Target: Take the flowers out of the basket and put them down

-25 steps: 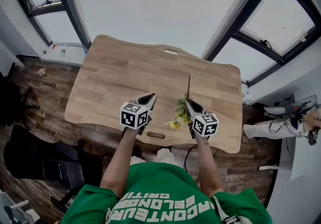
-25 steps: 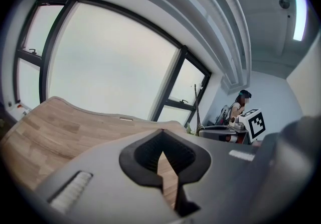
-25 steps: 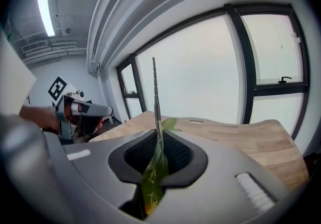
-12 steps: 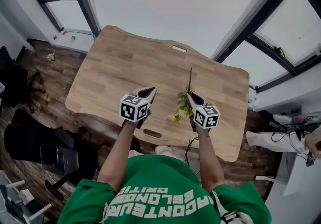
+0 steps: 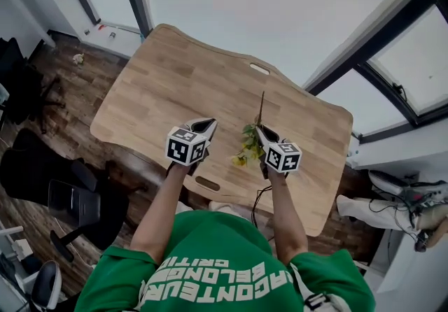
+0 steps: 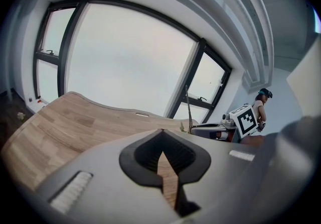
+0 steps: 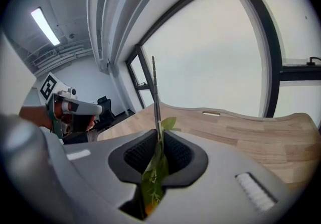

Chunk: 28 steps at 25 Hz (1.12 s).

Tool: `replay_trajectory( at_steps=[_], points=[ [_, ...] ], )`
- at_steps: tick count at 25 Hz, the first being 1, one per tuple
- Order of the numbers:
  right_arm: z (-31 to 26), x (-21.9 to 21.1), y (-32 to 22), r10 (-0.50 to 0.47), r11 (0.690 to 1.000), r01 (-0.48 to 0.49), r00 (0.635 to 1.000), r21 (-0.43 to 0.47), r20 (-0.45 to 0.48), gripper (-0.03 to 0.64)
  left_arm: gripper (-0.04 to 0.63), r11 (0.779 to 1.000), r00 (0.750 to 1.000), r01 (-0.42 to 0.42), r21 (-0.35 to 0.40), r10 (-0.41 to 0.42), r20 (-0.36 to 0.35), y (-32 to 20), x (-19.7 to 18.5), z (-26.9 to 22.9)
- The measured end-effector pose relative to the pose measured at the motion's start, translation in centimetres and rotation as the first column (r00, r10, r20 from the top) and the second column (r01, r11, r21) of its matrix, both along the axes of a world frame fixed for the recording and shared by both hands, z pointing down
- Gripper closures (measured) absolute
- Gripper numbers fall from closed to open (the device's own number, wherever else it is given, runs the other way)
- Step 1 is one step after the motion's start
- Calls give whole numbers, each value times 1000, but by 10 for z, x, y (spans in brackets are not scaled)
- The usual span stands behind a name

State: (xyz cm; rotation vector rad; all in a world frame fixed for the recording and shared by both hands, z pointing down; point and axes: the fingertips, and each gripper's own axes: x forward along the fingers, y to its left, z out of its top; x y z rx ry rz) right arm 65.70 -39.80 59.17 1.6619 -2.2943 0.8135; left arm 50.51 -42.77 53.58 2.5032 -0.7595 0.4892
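A flower sprig point(image 5: 248, 141) with green leaves, a yellow bloom and a long thin stem is clamped in my right gripper point(image 5: 260, 130), above the near part of the wooden table point(image 5: 168, 87). In the right gripper view the stem point(image 7: 154, 87) rises straight up out of the shut jaws, and the leaves point(image 7: 152, 178) hang between the pads. My left gripper point(image 5: 209, 122) hovers a little to the left at about the same height, its jaws shut and empty point(image 6: 163, 132). No basket is in view.
The table has a slot cut-out at its far edge point(image 5: 259, 68) and another at its near edge point(image 5: 205, 183). A black office chair point(image 5: 70, 206) stands on the wooden floor at the left. Large windows line the wall beyond the table.
The head view has swung, so the table sits differently in the picture. My right gripper has moved a little forward and lower with the flower. The left gripper has shifted slightly.
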Motion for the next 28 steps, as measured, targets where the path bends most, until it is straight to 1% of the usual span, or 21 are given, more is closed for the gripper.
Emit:
replay_trajectory(
  at_steps=[5,9,13,19,24,28],
  points=[
    [23,-9,-18,-68,996,67,998,-56,-18,565,577,998,999,53,-17,-53,5,-4,-12,6],
    [48,-19,-29,-126,986,121,991,-115,-38,565,577,995,995,101,-23,-101,0,-6,-20,11],
    [75,-26,-40,-183,970,171,982,-174,-55,564,577,992,992,126,-21,-126,-9,-9,-22,13],
    [115,-34,-55,-261,935,234,963,-265,-70,563,577,987,987,158,-30,-158,-8,-8,-28,21],
    [143,-39,-65,-280,917,250,959,-311,-53,561,577,979,980,198,-44,-199,-8,-8,-38,30],
    [158,-44,-71,-289,908,267,957,-324,-23,558,577,972,973,230,-55,-230,-5,-8,-45,36]
  ],
)
